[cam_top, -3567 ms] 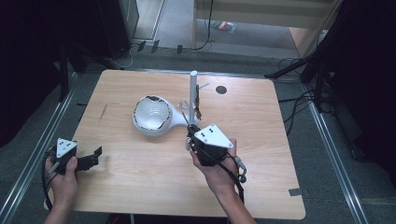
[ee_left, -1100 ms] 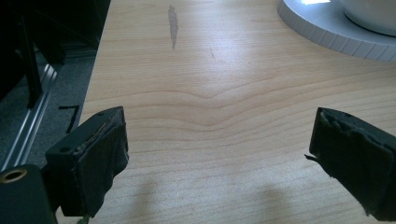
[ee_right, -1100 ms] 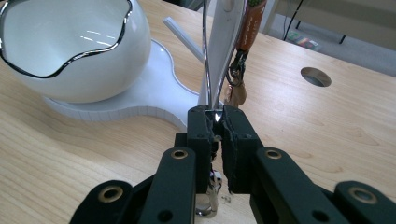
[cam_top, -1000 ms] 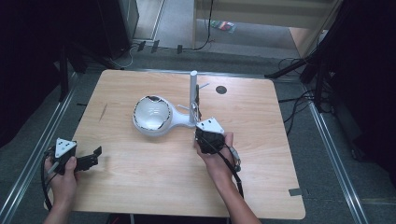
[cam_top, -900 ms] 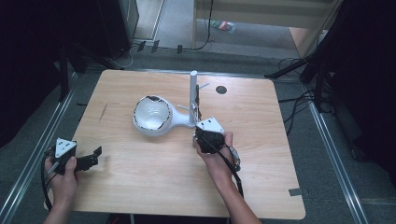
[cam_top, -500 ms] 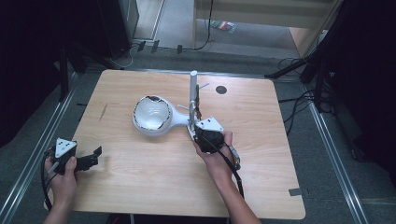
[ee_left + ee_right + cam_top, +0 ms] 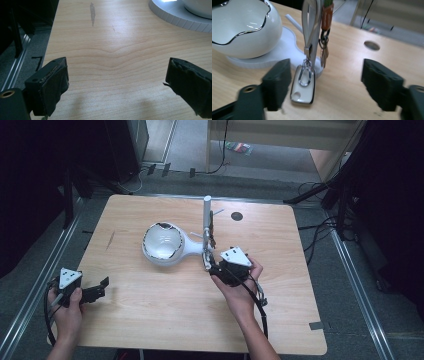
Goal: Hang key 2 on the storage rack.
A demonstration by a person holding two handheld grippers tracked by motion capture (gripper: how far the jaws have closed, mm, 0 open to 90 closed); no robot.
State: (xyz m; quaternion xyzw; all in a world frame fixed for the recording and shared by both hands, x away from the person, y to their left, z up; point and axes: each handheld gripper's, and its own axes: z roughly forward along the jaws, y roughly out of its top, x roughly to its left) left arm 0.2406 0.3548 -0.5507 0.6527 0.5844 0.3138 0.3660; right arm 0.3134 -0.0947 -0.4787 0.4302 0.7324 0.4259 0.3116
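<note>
The left gripper (image 7: 102, 287) rests low at the near left edge of the pale wooden table (image 7: 150, 320), jaws spread wide over bare wood. Farther in, the right gripper (image 7: 210, 265) sits mid-table, its jaws also parted with nothing between them, just before a white oblong key fob (image 7: 303, 85). The fob hangs by a silver clip from a white upright post (image 7: 206, 222), beside an orange-tagged key (image 7: 325, 32). Beyond, a white scallop-rimmed ceramic bowl (image 7: 162, 242) stands on the same white base.

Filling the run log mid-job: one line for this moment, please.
right gripper: open, at white key fob hanging on stand post | left gripper: open, idle over table | bowl: on stand base
</note>
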